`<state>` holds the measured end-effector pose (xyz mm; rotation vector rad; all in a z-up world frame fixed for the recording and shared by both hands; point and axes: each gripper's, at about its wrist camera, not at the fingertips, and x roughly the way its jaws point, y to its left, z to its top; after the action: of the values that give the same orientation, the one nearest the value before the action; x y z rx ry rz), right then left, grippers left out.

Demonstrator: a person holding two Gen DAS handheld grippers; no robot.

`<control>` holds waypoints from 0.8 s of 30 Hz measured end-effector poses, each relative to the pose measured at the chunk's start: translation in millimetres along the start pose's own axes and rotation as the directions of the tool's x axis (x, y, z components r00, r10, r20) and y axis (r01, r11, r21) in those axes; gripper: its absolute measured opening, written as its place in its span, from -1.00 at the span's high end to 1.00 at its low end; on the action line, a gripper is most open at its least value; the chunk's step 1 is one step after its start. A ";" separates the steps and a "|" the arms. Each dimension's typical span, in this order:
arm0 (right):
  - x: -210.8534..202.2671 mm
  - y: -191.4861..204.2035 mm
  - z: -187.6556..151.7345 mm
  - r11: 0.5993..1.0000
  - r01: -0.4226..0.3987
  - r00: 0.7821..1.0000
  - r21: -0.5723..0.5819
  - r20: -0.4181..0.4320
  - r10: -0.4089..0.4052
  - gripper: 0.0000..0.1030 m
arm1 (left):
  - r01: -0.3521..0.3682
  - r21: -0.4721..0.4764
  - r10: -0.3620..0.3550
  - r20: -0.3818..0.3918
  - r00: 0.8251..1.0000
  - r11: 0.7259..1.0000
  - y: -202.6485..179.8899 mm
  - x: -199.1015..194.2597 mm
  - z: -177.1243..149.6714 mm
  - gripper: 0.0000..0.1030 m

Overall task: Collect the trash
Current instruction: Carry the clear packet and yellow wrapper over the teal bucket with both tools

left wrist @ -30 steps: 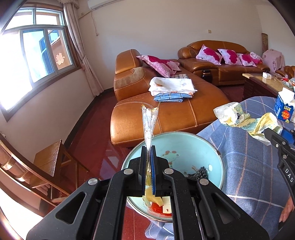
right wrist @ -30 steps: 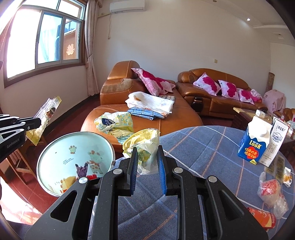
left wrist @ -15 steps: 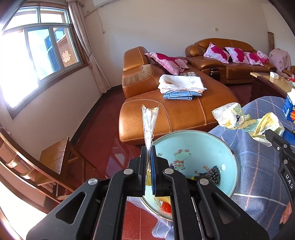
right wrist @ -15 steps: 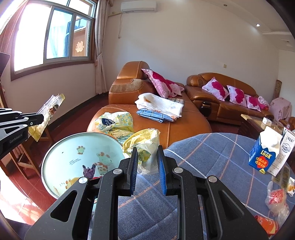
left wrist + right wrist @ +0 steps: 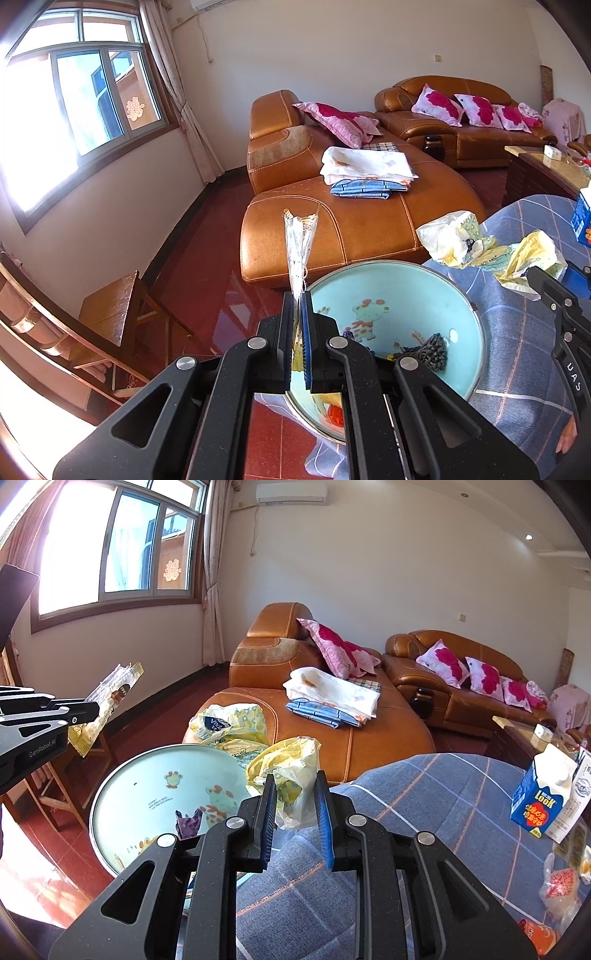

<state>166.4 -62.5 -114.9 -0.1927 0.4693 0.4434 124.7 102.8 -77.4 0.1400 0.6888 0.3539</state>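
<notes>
Left gripper [image 5: 298,295] jaws pinch the clear wrapper [image 5: 300,245]; right gripper [image 5: 295,808] jaws clamp the yellow bag [image 5: 286,766]. Release the wrapper left of the basin [image 5: 391,295] and it hits the floor.

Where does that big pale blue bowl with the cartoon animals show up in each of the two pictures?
Left wrist view: the bowl lies lower centre-right, just beyond the left gripper.
Right wrist view: the bowl lies lower left.
Shared landmark: the crumpled yellow bag beside it.
</notes>
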 end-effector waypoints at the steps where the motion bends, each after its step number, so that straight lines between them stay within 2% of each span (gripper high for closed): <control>1: 0.2 0.3 -0.1 1.000 -0.001 1.000 -0.001 0.000 0.001 0.59 | 0.000 0.000 0.000 -0.001 1.000 1.000 1.2 1.1 0.0 0.92; 24: 0.8 5.4 -0.6 1.000 -0.009 1.000 -0.016 -0.006 0.009 0.58 | 0.006 0.007 -0.005 -0.013 1.000 1.000 0.4 5.6 -1.3 0.91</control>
<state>164.4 -57.6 -116.2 -0.2072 0.4723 0.4552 127.8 105.2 -81.6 0.1427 0.7036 0.3473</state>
